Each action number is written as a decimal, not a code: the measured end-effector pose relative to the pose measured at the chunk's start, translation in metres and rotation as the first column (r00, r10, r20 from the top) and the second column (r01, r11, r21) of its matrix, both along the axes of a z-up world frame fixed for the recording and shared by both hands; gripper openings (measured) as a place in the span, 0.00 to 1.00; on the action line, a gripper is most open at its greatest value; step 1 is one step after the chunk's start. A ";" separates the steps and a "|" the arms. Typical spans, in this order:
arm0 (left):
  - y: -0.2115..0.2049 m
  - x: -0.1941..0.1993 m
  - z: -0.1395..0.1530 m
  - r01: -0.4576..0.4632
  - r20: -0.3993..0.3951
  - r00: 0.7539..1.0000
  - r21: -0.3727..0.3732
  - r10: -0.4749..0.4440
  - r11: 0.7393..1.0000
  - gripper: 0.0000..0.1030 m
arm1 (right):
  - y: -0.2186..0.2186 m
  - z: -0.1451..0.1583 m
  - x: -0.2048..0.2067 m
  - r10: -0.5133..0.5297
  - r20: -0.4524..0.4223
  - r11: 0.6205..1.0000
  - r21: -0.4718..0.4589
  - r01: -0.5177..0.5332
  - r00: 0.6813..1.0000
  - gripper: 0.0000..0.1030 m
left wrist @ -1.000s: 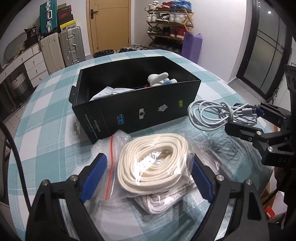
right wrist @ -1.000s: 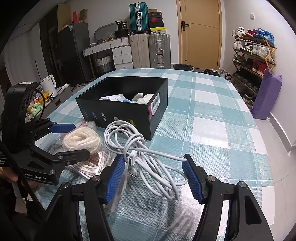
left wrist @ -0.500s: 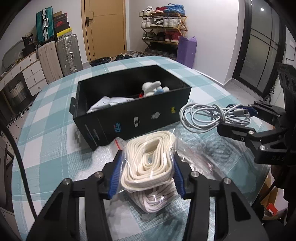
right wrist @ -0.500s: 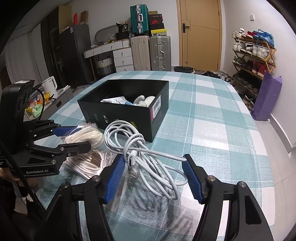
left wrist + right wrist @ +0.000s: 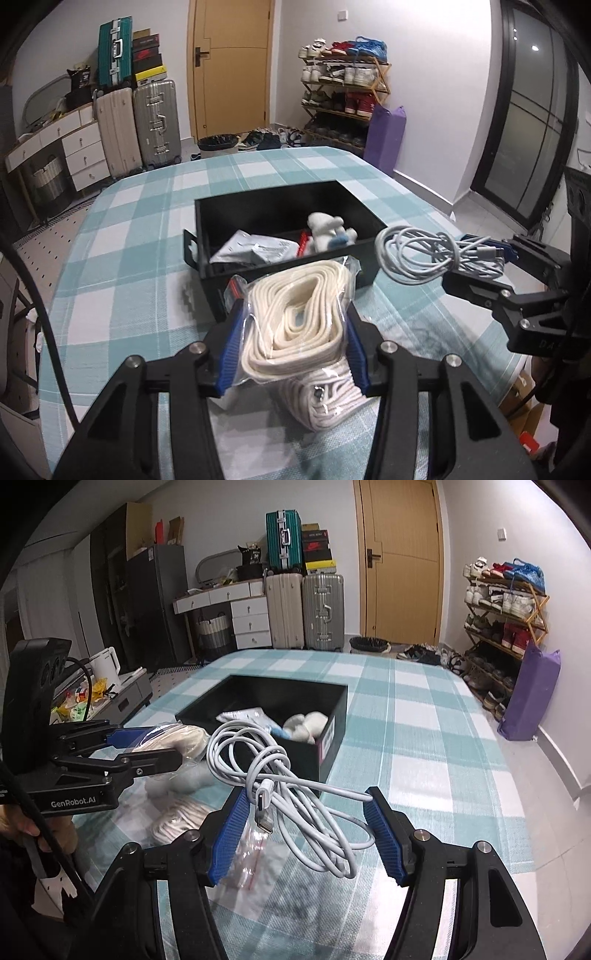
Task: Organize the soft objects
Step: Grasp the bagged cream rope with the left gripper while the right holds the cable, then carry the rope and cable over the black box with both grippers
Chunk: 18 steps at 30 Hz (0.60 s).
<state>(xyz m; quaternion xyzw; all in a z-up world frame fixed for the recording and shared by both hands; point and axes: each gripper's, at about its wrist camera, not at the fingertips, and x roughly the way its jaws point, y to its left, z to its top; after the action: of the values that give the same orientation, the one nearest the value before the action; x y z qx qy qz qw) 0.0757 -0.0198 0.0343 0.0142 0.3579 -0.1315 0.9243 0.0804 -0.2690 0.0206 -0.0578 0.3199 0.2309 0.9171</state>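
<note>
Two items: we are clamping bagged cream rope between left gripper pads, white cable between right gripper pads.

text 1: "GenRobot.AI", white print on side of left gripper body, right wrist view | text 2: "DA" fragment, rest cut off, on right gripper body, left wrist view | black box end label: print too small to read | other print: none legible
</note>
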 end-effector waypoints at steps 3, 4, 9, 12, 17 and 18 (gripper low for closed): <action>0.004 0.002 0.008 -0.013 0.015 1.000 -0.003 0.013 1.000 0.46 | 0.002 0.010 -0.001 -0.008 0.017 1.000 0.003 0.008 1.000 0.63; 0.005 0.003 0.010 -0.016 0.018 1.000 -0.004 0.016 1.000 0.46 | 0.003 0.013 0.000 -0.010 0.020 1.000 0.002 0.010 1.000 0.63; 0.008 0.012 0.016 -0.035 0.026 0.999 0.002 0.035 0.999 0.46 | 0.007 0.029 0.003 -0.022 0.047 1.000 0.006 0.022 0.999 0.63; 0.009 0.019 0.019 -0.049 0.029 0.998 0.006 0.048 0.999 0.46 | 0.012 0.037 0.007 -0.022 0.064 1.000 0.000 0.022 0.998 0.63; 0.010 0.035 0.020 -0.056 0.032 0.998 -0.004 0.056 0.998 0.46 | 0.022 0.046 0.017 -0.013 0.079 1.000 -0.015 0.014 0.997 0.63; 0.011 0.038 0.020 -0.060 0.031 0.998 -0.004 0.060 0.998 0.46 | 0.023 0.046 0.020 -0.014 0.076 1.000 -0.016 0.015 0.997 0.63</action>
<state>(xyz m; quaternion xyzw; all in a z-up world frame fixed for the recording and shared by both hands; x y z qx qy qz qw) 0.1141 -0.0091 0.0539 0.0038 0.3434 -0.1039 0.9334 0.1008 -0.2457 0.0669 -0.0718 0.2870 0.2191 0.9298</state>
